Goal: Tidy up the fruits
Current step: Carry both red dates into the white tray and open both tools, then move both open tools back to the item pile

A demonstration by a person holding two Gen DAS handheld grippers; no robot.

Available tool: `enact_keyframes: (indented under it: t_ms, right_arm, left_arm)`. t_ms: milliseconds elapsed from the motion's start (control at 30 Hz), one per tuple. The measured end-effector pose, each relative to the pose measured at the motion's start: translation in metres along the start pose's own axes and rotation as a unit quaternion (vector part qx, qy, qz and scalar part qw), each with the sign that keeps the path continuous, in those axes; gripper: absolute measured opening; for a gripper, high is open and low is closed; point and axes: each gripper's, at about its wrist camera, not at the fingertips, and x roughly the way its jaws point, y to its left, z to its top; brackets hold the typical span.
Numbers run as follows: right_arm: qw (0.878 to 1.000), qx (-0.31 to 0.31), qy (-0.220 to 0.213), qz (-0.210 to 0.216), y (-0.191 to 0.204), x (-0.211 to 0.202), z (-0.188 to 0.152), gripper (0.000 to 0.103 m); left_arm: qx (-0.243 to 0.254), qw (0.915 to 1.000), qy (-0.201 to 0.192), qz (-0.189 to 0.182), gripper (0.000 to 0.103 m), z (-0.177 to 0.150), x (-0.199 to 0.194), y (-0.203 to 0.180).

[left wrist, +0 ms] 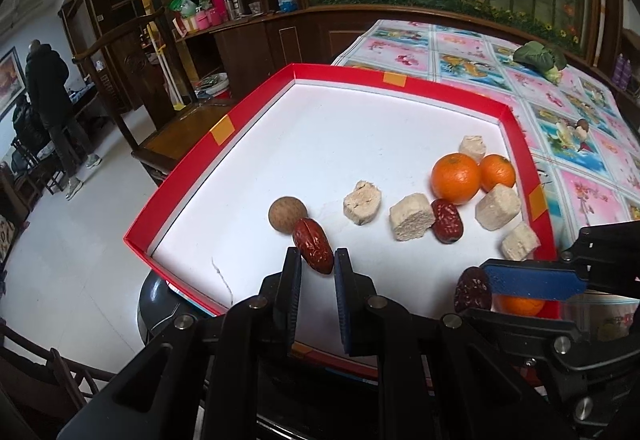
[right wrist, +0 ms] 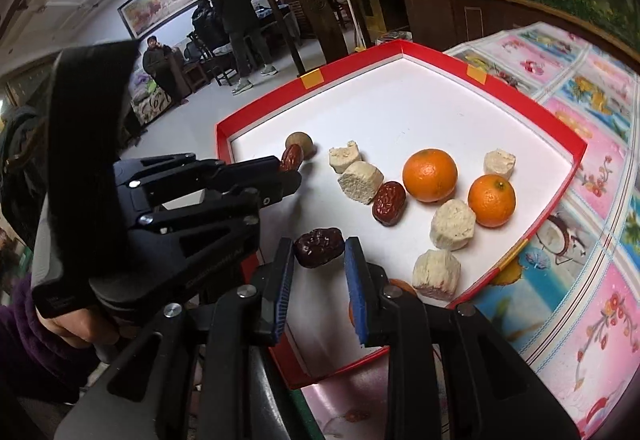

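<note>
A red-rimmed tray [left wrist: 256, 108] with a white floor holds the fruit. My left gripper [left wrist: 318, 258] is shut on a wrinkled red date [left wrist: 314, 246], low over the tray's near left part and beside a round brown fruit [left wrist: 287, 218]. My right gripper [right wrist: 319, 250] is shut on a darker date [right wrist: 319, 247] above the tray's near edge. Two oranges [right wrist: 430, 175] [right wrist: 491, 201], another red date [right wrist: 389, 203] and several beige cake chunks [right wrist: 360, 182] lie on the tray floor. A third orange [left wrist: 520, 305] shows partly under the right gripper's finger.
The tray sits on a flowered tablecloth [right wrist: 592, 168]. A green leafy vegetable [left wrist: 540, 56] lies at the table's far side. A wooden chair [left wrist: 176, 136] stands left of the tray. People [right wrist: 234, 8] stand in the room beyond.
</note>
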Motion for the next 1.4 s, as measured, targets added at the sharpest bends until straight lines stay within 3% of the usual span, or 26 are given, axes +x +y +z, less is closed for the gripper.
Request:
enact_keyframes:
  t_ms: [400,467,533,667,833,900,1000,1400]
  right_arm:
    - [1.000,-0.019,-0.001,-0.014,0.005,0.003,0.000,0.029]
    - [1.000,-0.020,-0.001,-0.014,0.005,0.002,0.000,0.032]
    - [1.000,-0.020,-0.005,-0.012,0.006,0.001,0.000,0.042]
    - [1.000,-0.019,-0.008,-0.006,0.006,-0.002,-0.001,0.044]
    - [1.000,-0.003,-0.025,0.003,0.000,-0.011,0.002,0.045]
    - [0.999,0.007,-0.034,0.006,-0.004,-0.016,0.003,0.046]
    - [0.999,0.019,-0.044,0.002,-0.011,-0.021,0.005,0.046]
    - [0.994,0.073,-0.083,-0.023,-0.053,-0.050,0.015,0.046]
  left_arm:
    - [0.005,0.9998,0.000,0.020,0.016,-0.002,0.001,0.002]
    - [0.005,0.9998,0.000,0.021,0.016,-0.003,0.001,0.004]
    - [0.004,0.9997,0.000,0.025,0.016,-0.003,0.001,0.005]
    - [0.001,0.9996,0.000,0.029,0.018,-0.002,0.001,0.005]
    - [-0.005,0.9994,0.002,0.033,0.027,-0.001,0.000,0.007]
    - [-0.007,0.9993,0.001,0.036,0.038,0.000,-0.001,0.007]
    - [-0.006,0.9992,-0.002,0.040,0.044,0.003,-0.002,0.005]
    - [0.004,0.9987,-0.020,0.047,0.053,0.018,-0.012,-0.004]
